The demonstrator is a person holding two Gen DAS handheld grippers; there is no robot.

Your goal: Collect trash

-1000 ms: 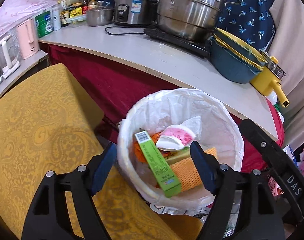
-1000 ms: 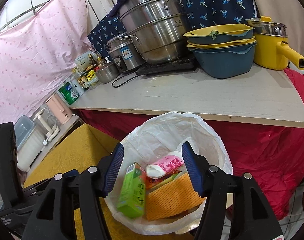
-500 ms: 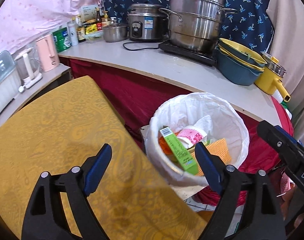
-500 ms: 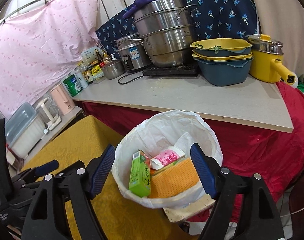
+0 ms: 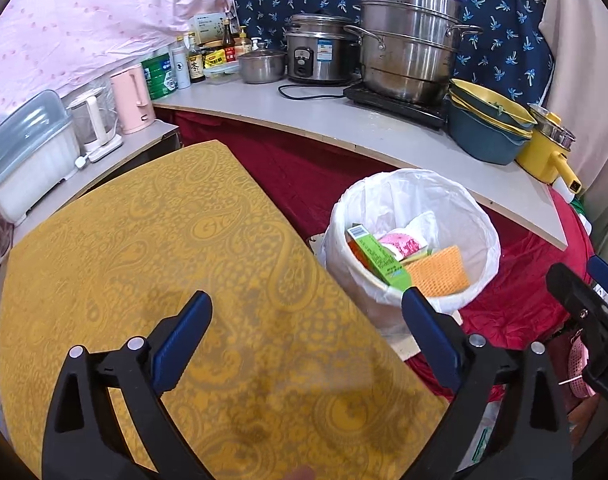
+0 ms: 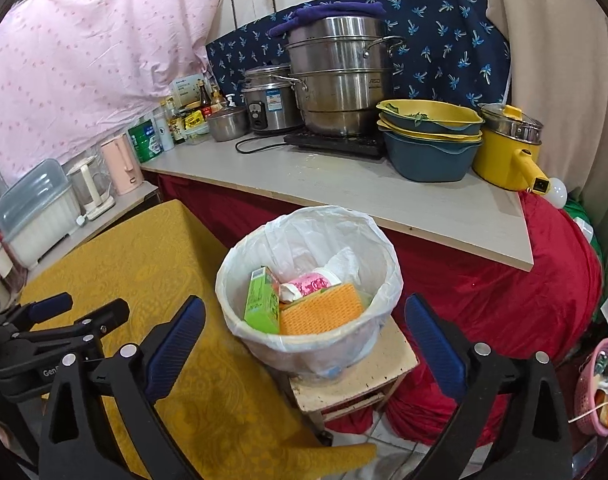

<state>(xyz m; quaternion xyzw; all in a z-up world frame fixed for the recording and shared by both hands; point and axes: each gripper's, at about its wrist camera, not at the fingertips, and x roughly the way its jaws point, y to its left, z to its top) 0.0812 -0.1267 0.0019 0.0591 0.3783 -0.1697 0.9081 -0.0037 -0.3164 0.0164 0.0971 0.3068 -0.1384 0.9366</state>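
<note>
A white bin lined with a plastic bag [image 5: 412, 204] [image 6: 304, 232] stands on a small wooden stool [image 6: 368, 376] beside the yellow-clothed table. Inside lie a green carton [image 5: 378, 256] [image 6: 261, 300], an orange sponge [image 5: 438, 270] [image 6: 322, 314], a pink-and-white wrapper [image 5: 400, 244] [image 6: 308, 284] and crumpled white paper. My left gripper [image 5: 306, 324] hovers over the table's right edge, short of the bin, jaws opening with nothing between them. My right gripper [image 6: 304, 328] hangs in front of the bin, jaws opening wide and empty. The left gripper [image 6: 72, 312] also shows at the right wrist view's left edge.
The yellow patterned tablecloth [image 5: 152, 264] fills the left. A grey counter [image 5: 344, 128] behind the bin carries steel pots [image 5: 408, 64], a rice cooker, stacked bowls [image 5: 488, 128], a yellow pot, bottles and kettles. Red cloth [image 6: 496, 292] hangs under the counter. A pink basket [image 6: 592, 384] sits low right.
Both grippers have pulled back and up from over the bin, and both sets of jaws have spread wider. The bin now looks smaller and more of the table shows.
</note>
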